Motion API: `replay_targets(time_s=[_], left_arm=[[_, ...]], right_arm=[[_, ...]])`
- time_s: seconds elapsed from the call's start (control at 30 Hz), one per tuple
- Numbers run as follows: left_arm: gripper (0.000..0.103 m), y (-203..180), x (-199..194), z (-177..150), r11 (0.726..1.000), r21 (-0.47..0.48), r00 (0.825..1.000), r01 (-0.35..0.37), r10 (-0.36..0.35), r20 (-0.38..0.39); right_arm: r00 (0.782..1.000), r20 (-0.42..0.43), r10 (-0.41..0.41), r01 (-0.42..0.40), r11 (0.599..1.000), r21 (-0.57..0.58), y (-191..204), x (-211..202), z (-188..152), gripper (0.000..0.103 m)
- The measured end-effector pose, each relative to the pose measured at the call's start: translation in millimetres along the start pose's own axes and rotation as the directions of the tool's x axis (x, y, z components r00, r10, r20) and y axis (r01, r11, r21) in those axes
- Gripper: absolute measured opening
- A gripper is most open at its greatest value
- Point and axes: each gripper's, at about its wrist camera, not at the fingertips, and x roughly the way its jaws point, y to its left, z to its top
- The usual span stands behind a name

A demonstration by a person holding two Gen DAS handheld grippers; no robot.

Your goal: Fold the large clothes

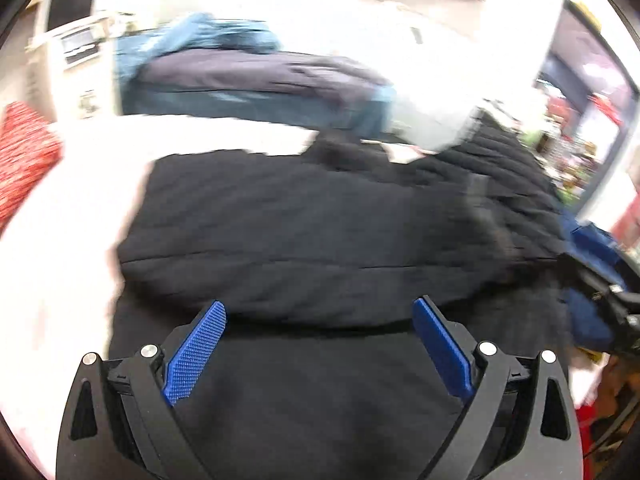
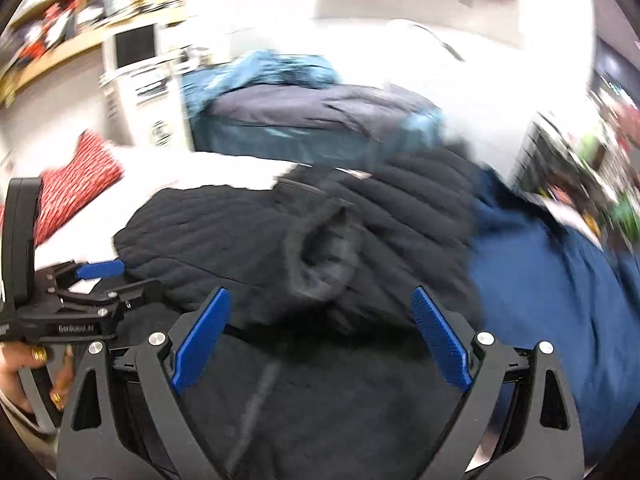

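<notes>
White bed surface (image 1: 72, 208), broad and overexposed, served as the base for all else. Black quilted jacket (image 1: 312, 232), the largest garment, lay spread across the middle of the bed, its padded channels running crosswise; in the right wrist view a sleeve or collar opening (image 2: 324, 252) with grey lining gaped near the jacket's centre, and a pale zip line ran down the cloth nearer the camera. Dark navy and teal garments (image 1: 248, 80) were heaped together beyond the jacket, at its far edge, teal cloth uppermost at the far left of the heap. Royal blue garment (image 2: 536, 280) lay just beside the jacket on its right, touching or overlapping its edge; which of the two could not be told through the blur. Red-and-white patterned cushion (image 2: 76, 176) rested on the bed well to the left of the jacket. White appliance (image 2: 140, 80) with a dark screen stood behind the bed, left of the heap, under wooden shelving. Left gripper (image 1: 319, 312) was poised over the near part of the jacket, blue-padded fingers spread wide, nothing between them. Right gripper (image 2: 320, 300) was likewise above the jacket, near the grey-lined opening, fingers wide apart and holding nothing; contact with the cloth could not be judged for either. Left hand (image 2: 28, 376), with gold-painted nails, grasped the left gripper's handle at the jacket's left edge.
</notes>
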Motion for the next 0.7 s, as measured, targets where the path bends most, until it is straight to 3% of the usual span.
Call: replay_targets(time_s=[0.13,0.27,0.4,0.47,0.5,0.57,0.7], left_arm=[[0.093,60.0,-9.9,-16.8,0.99,-0.084,0.994,-0.111,0.11,-0.016],[0.093,96.8,-15.8,-33.0,0.975,-0.153,0.986,-0.163,0.157,-0.052],[0.093,114.6,-17.8,-45.9,0.967,-0.18,0.982,-0.179,0.165,-0.089],[0.093,117.8,-14.5,-49.6,0.967,-0.18,0.981,-0.182,0.165,-0.101],[0.093,118.3,-13.7,-52.5,0.967,-0.178,0.981,-0.181,0.165,-0.106],[0.093,118.5,-11.9,-59.8,0.969,-0.165,0.978,-0.185,0.165,-0.124],[0.093,119.0,-5.2,-64.9,0.971,-0.163,0.978,-0.177,0.155,-0.143]], right_arm=[[0.996,-0.012,0.093,-0.093,0.967,-0.237,58.8,24.6,11.8,0.091],[0.993,-0.085,0.082,-0.107,0.93,-0.351,79.7,60.5,10.9,0.09],[0.984,-0.171,-0.049,0.001,0.963,-0.27,46.0,104.9,9.7,0.09],[0.961,-0.239,-0.142,0.102,0.98,-0.173,13.9,124.9,6.3,0.089],[0.955,-0.262,-0.137,0.112,0.988,-0.107,-2.5,128.6,4.0,0.082],[0.969,-0.24,-0.063,0.06,0.998,-0.018,-17.8,121.5,2.3,0.08],[0.978,-0.195,-0.079,0.068,0.996,-0.06,-6.3,100.1,-1.2,0.08]])
